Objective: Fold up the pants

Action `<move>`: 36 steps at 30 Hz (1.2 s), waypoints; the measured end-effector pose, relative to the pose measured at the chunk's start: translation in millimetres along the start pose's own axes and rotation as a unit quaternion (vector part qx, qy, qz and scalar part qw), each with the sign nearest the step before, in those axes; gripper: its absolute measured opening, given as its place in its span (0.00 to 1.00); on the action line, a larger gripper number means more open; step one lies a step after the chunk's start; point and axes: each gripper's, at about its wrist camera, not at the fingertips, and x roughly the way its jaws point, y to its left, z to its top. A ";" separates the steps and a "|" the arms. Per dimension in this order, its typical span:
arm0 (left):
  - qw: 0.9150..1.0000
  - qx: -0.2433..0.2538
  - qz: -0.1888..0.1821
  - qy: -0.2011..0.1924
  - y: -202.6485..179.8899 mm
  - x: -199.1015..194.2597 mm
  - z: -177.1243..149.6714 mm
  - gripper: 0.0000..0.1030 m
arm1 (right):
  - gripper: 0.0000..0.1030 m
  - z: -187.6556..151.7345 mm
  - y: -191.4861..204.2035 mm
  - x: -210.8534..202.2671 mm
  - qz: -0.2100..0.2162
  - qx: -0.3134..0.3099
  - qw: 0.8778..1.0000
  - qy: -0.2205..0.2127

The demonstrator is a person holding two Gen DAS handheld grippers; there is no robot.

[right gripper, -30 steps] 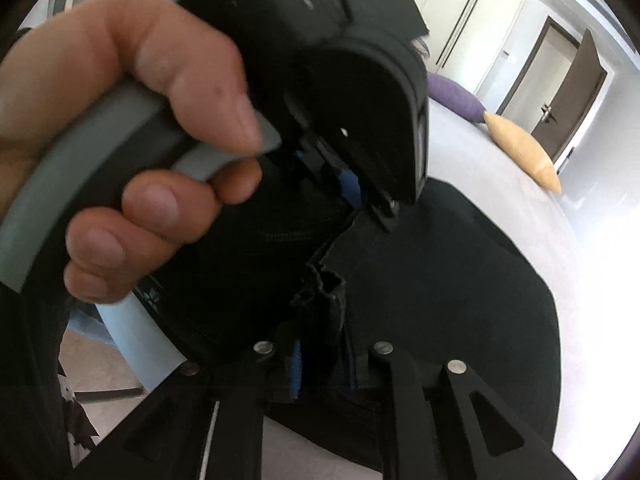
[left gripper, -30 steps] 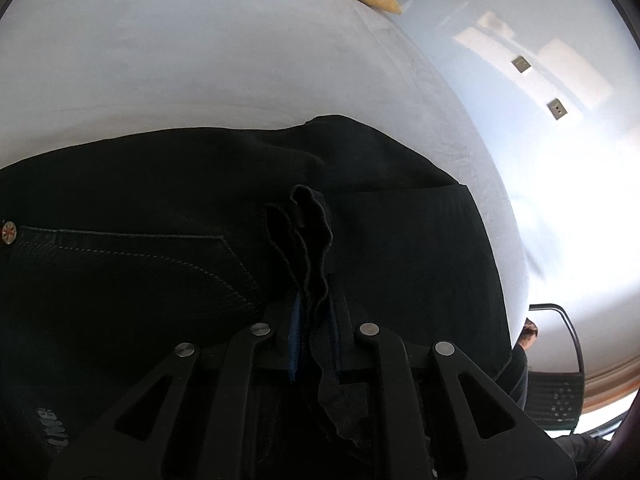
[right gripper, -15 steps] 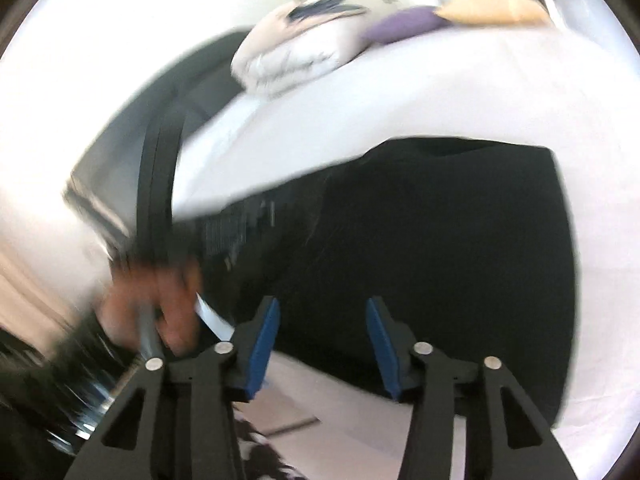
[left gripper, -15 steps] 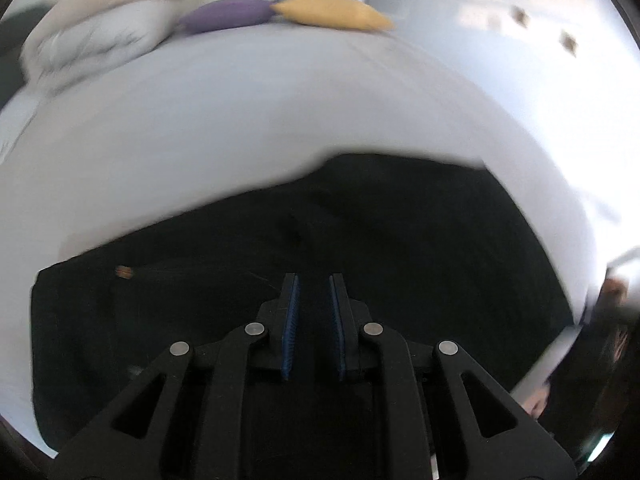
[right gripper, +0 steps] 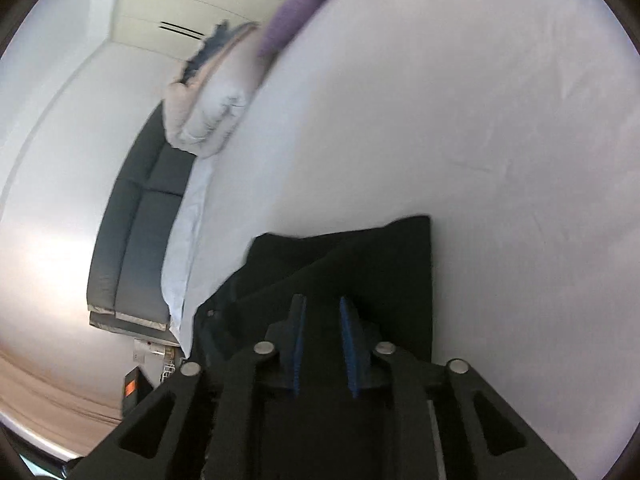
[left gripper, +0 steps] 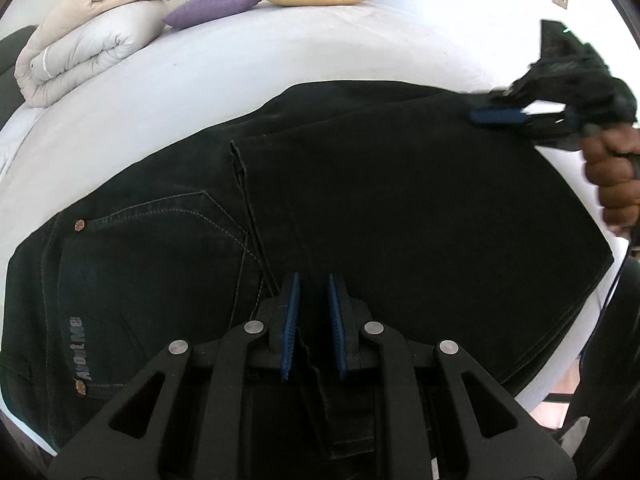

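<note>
— What are the pants (left gripper: pixel 400 208) ahead of the left gripper's (left gripper: pixel 313 322) fingers made of?

— Black matt denim, pale stitching, one coppery metal rivet (left gripper: pixel 80 224).

— And the gripper itself?

— Matt black plastic, shiny metal pins, ribbed blue pads (left gripper: pixel 290 320).

— Beyond the fingertips?

— A smooth white cloth sheet (left gripper: pixel 168 92), and a puffy quilted duvet (left gripper: pixel 80 52).

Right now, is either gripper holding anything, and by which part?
Nothing is held. The left gripper and right gripper are both open, nothing between the pads, above the folded black denim pants.
</note>
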 end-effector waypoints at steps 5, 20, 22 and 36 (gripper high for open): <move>1.000 0.000 0.001 -0.002 8.6 -4.4 2.4 0.14 | 0.00 -25.3 -18.5 6.9 0.009 0.012 1.000 0.007; 1.000 -0.008 -0.002 -0.005 8.4 -2.5 -0.8 0.14 | 0.00 -146.3 -7.3 -30.0 0.008 -0.002 0.999 0.043; 1.000 -0.008 -0.002 -0.005 9.2 -2.4 -0.7 0.14 | 0.00 -161.0 -4.4 -35.6 0.005 0.000 0.999 0.044; 1.000 -0.014 -0.002 -0.016 12.9 -5.6 -5.8 0.14 | 0.00 -187.4 -0.4 -30.2 -0.017 -0.011 1.000 0.011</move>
